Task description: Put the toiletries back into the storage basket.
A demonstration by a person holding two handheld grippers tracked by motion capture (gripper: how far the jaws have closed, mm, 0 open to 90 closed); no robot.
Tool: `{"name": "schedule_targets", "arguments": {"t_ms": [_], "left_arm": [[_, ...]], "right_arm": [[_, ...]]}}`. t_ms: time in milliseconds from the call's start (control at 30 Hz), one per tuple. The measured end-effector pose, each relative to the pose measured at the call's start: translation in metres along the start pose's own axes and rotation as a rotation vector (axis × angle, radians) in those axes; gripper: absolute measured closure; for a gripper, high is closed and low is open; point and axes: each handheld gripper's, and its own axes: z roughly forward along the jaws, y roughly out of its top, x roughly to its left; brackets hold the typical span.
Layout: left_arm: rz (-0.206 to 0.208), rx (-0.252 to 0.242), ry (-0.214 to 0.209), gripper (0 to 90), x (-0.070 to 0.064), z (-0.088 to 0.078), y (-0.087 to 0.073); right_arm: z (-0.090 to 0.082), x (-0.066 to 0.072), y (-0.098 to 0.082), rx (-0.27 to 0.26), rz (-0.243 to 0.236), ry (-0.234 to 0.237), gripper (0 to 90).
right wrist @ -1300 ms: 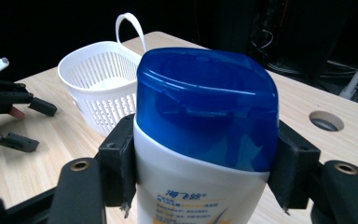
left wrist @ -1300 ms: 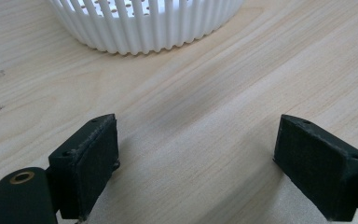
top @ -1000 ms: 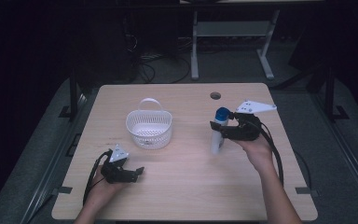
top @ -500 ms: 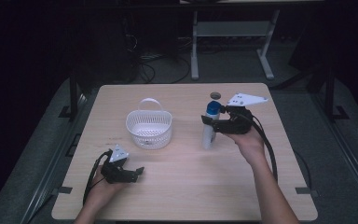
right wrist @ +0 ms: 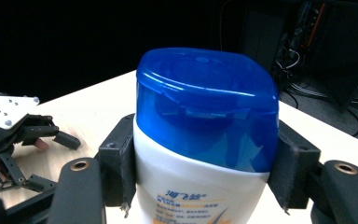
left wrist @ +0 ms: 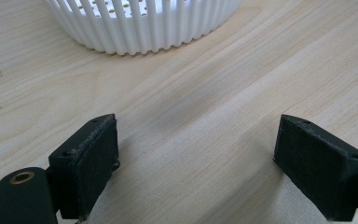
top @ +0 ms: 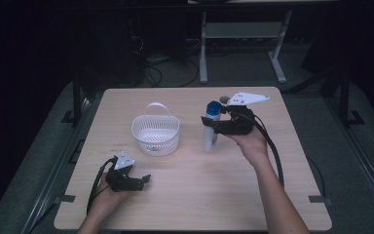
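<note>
On the pale wooden table (top: 190,204), which takes up most of the high view, a white slotted basket (top: 156,134) stands left of centre with its thin handle raised over an empty, perforated bottom. Its ribbed wall also shows at the top of the left gripper view, well ahead of that gripper's own jaws.

Right of the basket, and apart from it, a white bottle (top: 211,127) with a blue flip cap (right wrist: 207,109) is held upright by the right gripper (top: 213,126), which reaches it from the right in the person's right hand (top: 250,144). In the right gripper view the two black pads (right wrist: 117,161) press on either side of the bottle just under the cap. Whether the bottle's base rests on the wood or hangs just above it cannot be told.

Near the front left edge, the left gripper (top: 143,180) lies low over the table in the person's left hand (top: 108,195), its jaws spread wide with only bare wood between them.

Smallest of all is the print on the bottle's label (right wrist: 191,198): a short row of blue Chinese characters above an orange and blue swirl, too cropped to read with certainty.
</note>
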Motion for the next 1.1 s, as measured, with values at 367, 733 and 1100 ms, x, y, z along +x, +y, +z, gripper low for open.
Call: {"name": "schedule_targets", "arguments": {"t_ms": [367, 733, 1100], "left_arm": [[0.004, 0.001, -0.002, 13.4, -0.001, 0.000, 0.000], [0.006, 0.001, -0.006, 13.3, -0.002, 0.000, 0.000], [0.008, 0.001, -0.008, 13.3, -0.002, 0.000, 0.000]], "right_arm": [[0.017, 0.007, 0.015, -0.005, -0.019, 0.023, 35.5], [0.030, 0.012, 0.031, -0.001, -0.043, 0.043, 35.6], [0.047, 0.018, 0.049, -0.009, -0.063, 0.062, 35.6]]}}
